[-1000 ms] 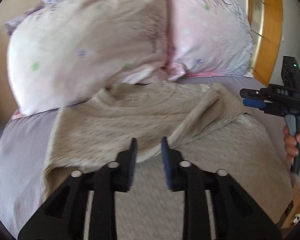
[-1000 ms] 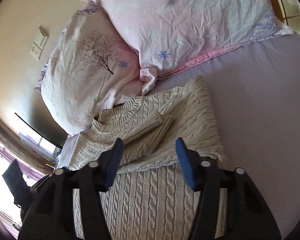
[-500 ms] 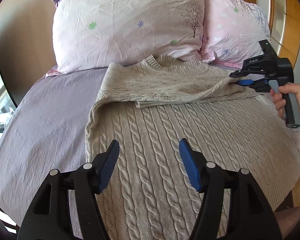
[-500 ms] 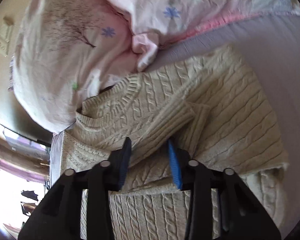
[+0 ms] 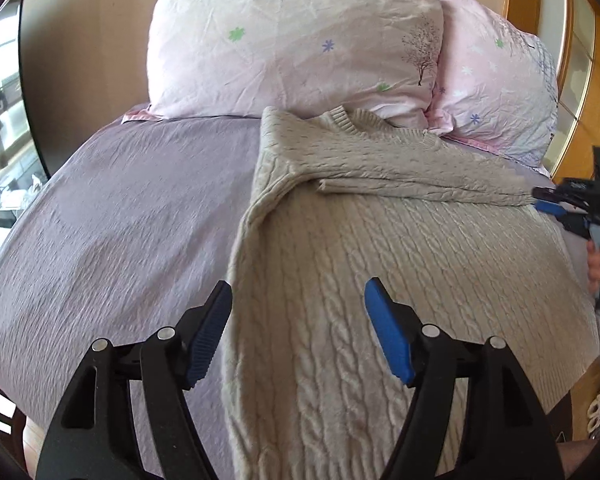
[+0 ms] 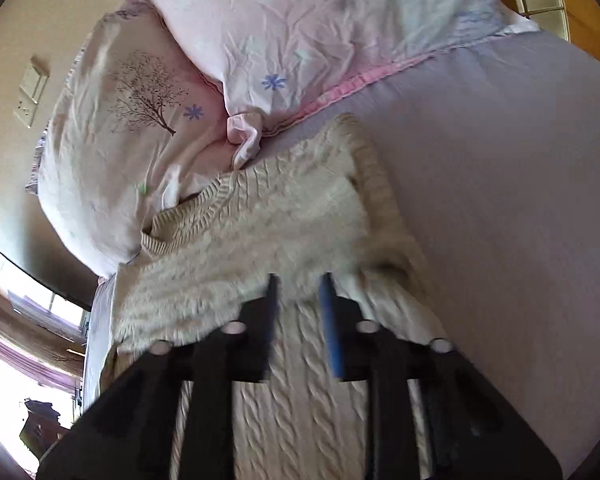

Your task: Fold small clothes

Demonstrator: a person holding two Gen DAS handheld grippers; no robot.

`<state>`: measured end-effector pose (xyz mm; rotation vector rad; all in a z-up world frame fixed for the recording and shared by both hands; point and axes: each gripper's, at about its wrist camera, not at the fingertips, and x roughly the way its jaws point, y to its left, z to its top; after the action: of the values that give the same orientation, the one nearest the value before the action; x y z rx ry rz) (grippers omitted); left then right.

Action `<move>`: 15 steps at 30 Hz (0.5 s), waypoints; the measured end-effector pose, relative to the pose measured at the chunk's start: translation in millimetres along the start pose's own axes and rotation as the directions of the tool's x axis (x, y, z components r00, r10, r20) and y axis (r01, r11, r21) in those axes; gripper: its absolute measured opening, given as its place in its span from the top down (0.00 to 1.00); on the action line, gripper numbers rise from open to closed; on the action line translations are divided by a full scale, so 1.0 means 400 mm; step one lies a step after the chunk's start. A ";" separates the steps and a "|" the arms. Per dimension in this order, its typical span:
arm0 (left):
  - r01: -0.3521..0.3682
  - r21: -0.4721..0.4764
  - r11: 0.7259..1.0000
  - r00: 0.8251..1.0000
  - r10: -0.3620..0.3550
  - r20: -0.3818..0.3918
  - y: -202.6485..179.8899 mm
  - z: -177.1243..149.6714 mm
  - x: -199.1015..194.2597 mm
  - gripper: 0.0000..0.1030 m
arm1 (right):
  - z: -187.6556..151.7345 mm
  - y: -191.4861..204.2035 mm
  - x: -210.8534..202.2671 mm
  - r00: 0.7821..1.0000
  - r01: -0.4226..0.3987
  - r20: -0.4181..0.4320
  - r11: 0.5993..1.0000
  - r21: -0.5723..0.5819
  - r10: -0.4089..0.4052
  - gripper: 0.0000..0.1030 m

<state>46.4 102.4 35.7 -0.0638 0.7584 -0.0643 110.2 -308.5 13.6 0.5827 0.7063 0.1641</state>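
One bed (image 5: pixel 112 216) fills both views, its lilac sheet finely crinkled and matte. Two pale pink pillows (image 5: pixel 292 40), wrinkled cotton printed with small flowers and a tree, stand against the headboard end. The sweater (image 5: pixel 380 264) lies flat on the sheet with its ribbed collar touching the pillows, and one sleeve (image 5: pixel 412 178) is folded across the chest. It is a beige cable knit, thick and ropy in texture, roughly rectangular as it lies.

Judged from that, it should handle as soft, limp and fairly heavy for its size, prone to stretch and sag if lifted by one point. The best holds are likely the firm ribbed edges or the side seam, pinching both layers so the fold does not slide.

The left gripper (image 5: pixel 298 326) hovers over the lower body of the sweater near its left edge, jaws spread wide and holding nothing. The right gripper (image 6: pixel 298 300) is at the sleeve's fold by the right shoulder, jaws narrowed with knit between them, though blur hides whether they actually pinch it.
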 end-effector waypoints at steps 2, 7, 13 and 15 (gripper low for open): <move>-0.004 -0.009 1.000 1.000 0.004 -0.006 0.021 -0.014 -0.012 0.26 | -0.035 -0.027 -0.064 1.000 0.011 0.013 0.999 -0.032 -0.010 0.37; 0.003 -0.062 0.998 0.999 -0.006 -0.047 0.074 -0.052 -0.018 0.26 | -0.114 -0.098 -0.138 0.996 0.002 -0.085 0.999 -0.032 -0.005 0.42; 0.101 -0.088 0.991 0.992 -0.107 -0.065 0.071 -0.109 -0.039 0.29 | -0.221 -0.111 -0.192 0.982 -0.096 -0.169 0.993 -0.064 0.084 0.58; 0.136 -0.090 0.987 0.988 -0.141 -0.061 0.061 -0.126 -0.057 0.36 | -0.253 -0.111 -0.192 0.966 -0.165 -0.212 0.985 -0.053 0.150 0.71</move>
<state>-4.0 126.7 12.8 -0.1966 0.8237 -0.1672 -16.1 -325.8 -29.4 0.5595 0.8532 0.4014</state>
